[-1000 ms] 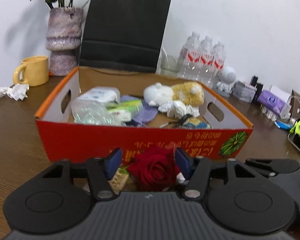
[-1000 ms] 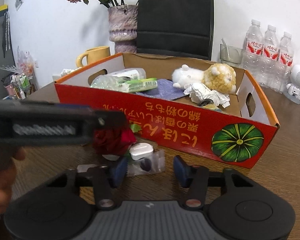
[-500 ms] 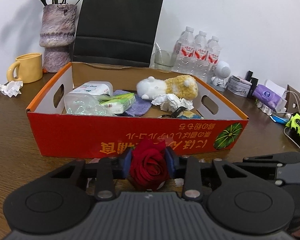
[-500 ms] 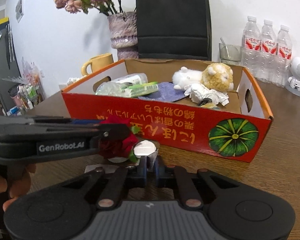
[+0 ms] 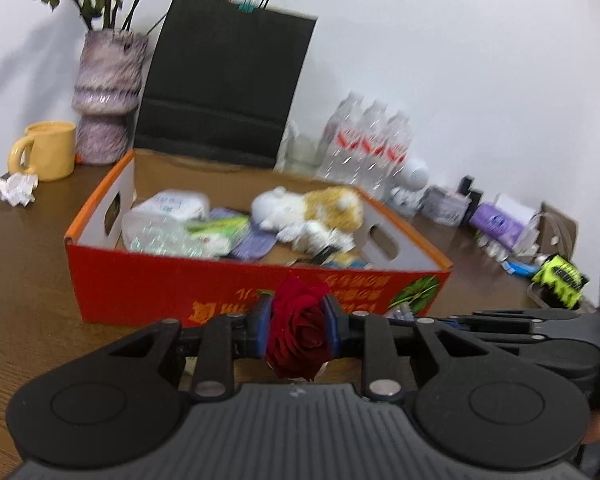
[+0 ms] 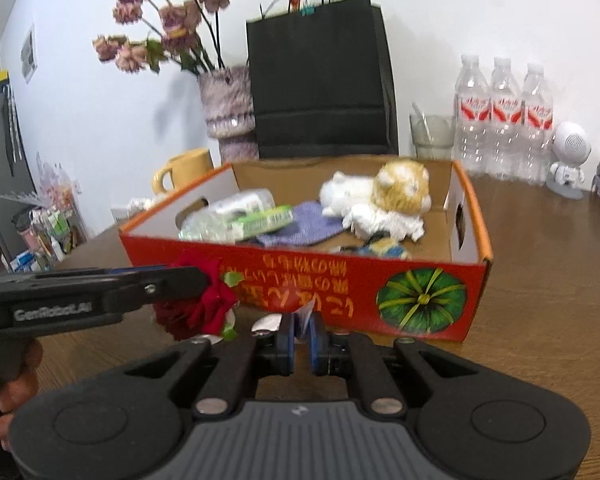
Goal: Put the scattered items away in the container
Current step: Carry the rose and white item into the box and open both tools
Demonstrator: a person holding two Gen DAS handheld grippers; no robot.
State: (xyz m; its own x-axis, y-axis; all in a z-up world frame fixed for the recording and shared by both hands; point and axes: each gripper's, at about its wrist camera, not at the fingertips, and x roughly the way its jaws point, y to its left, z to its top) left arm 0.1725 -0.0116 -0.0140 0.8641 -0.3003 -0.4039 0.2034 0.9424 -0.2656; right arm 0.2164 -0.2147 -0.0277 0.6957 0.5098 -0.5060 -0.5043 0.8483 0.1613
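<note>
Red rose (image 5: 298, 330) sat pinched in the left gripper (image 5: 296, 330), the box (image 5: 228, 288) wall just beyond its fingertips, while the right gripper (image 6: 302, 334) nipped a clear packet (image 6: 303, 314).

A red rose (image 5: 298, 332) is being clamped between the blue pads of the left gripper (image 5: 296, 330), in front of the red cardboard box (image 5: 220, 284). A plush toy (image 5: 312, 210) and crumpled packaging are being held inside the box.

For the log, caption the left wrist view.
Left gripper clamps a dark red rose before the red cardboard box.
</note>
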